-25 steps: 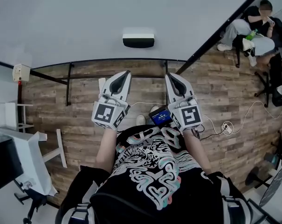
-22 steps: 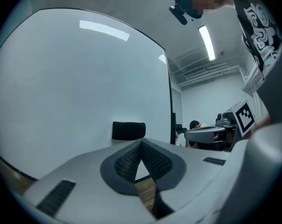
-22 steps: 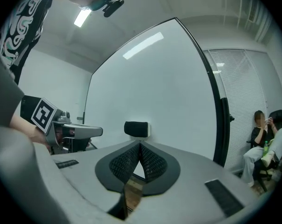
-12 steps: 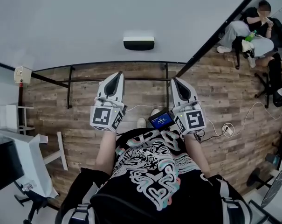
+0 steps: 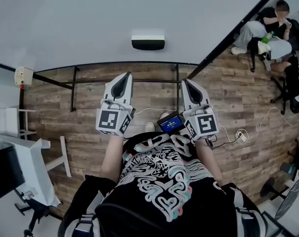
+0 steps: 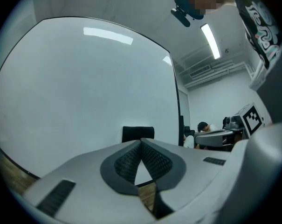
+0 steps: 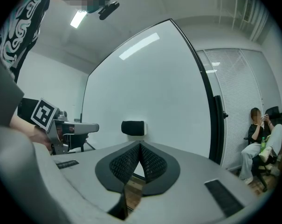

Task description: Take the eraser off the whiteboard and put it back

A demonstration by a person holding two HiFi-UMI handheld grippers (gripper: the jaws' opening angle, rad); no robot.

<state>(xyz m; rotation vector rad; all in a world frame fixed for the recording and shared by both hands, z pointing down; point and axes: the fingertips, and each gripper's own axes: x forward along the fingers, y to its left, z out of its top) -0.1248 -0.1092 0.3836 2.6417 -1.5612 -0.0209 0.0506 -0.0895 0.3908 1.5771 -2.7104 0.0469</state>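
– Eraser pos?
– On whiteboard, straight ahead, long axis horiz. L gripper looks a bit nearer than R gripper.
– Jaws?
– Both closed, nothing in them.

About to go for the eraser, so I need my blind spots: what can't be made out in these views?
Eraser: left gripper view, lower edge partly hidden behind the tips of the left gripper; its face against the whiteboard is hidden in every view by its own body.
Whiteboard: head view, top cut off by the picture's edge.
Small screen beside the right gripper: head view, print too small to read.
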